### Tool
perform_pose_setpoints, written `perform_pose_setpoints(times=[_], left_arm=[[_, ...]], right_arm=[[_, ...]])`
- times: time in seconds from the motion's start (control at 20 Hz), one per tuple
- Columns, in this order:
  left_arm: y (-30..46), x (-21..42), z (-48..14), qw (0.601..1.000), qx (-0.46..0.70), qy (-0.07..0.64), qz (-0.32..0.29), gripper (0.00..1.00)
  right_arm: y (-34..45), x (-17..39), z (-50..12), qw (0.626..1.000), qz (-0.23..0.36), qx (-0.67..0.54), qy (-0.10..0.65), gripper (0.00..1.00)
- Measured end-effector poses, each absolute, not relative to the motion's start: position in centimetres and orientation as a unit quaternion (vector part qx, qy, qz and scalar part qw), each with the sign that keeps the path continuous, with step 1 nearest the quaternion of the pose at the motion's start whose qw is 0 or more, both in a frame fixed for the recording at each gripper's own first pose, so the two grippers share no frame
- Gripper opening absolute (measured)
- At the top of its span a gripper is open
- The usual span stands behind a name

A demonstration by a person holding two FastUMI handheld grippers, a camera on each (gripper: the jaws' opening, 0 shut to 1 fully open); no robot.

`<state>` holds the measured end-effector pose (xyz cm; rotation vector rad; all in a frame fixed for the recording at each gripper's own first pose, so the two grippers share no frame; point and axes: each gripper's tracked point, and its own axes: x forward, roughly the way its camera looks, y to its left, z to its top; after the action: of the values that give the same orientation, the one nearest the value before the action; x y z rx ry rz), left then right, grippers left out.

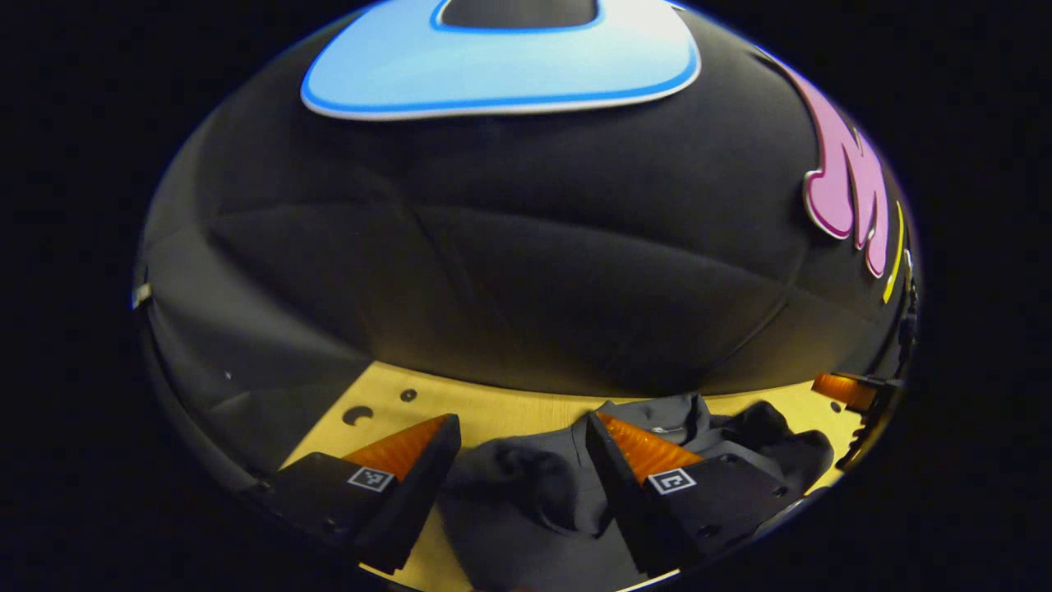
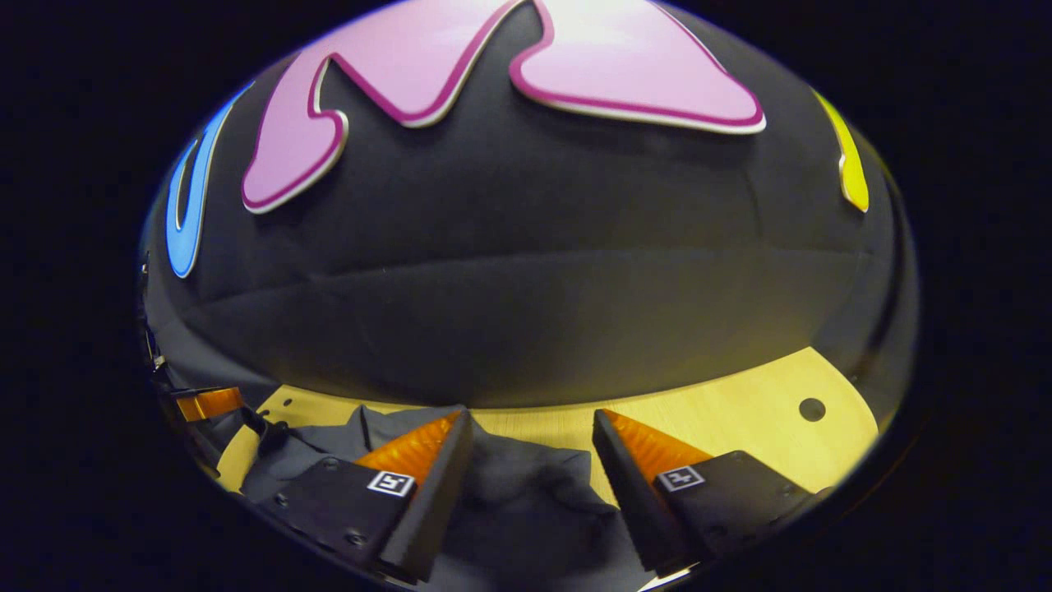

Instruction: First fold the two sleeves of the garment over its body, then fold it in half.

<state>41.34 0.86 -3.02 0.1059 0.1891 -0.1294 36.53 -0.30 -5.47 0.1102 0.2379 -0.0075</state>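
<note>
Garment [image 1: 534, 493] lies rumpled on the desk [image 1: 493, 407], no fold visible yet. Left gripper [image 1: 518, 436] and right gripper [image 2: 532, 432] fingers spread, grasping nothing; all folds remain.

matt cloth garment [image 1: 526, 493], smooth wood table [image 2: 740, 419]

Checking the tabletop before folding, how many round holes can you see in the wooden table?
3: two on the wooden table at its left, one at its right. The garment may hide others.
</note>
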Motion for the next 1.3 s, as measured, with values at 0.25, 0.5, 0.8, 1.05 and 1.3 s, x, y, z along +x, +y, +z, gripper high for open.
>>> perform_pose_setpoints(times=[0.25, 0.5, 0.8, 1.05, 1.3], left_arm=[[-1.0, 35.5, 1.0, 0.993, 0.083, 0.053, -0.071, 0.96], [-4.4, 27.7, 4.0, 0.994, 0.037, 0.027, -0.095, 0.96], [-4.3, 17.3, 5.5, 0.994, 0.02, 0.003, -0.111, 0.96], [-1.2, 8.8, 4.8, 0.994, 0.015, 0.007, -0.105, 0.96], [0.7, 2.5, 4.2, 0.995, 0.036, -0.004, -0.093, 0.96]], right_arm=[[-1.8, 31.6, -3.8, 0.993, -0.027, 0.011, 0.112, 0.99], [-2.8, 23.7, -2.3, 0.994, -0.028, -0.016, 0.103, 0.99], [-4.2, 14.2, -0.4, 0.994, -0.055, -0.01, 0.096, 0.99], [-5.0, 6.0, 2.4, 0.994, -0.083, -0.004, 0.067, 0.99], [-4.4, -2.1, 2.7, 0.994, -0.081, -0.011, 0.076, 0.99]])
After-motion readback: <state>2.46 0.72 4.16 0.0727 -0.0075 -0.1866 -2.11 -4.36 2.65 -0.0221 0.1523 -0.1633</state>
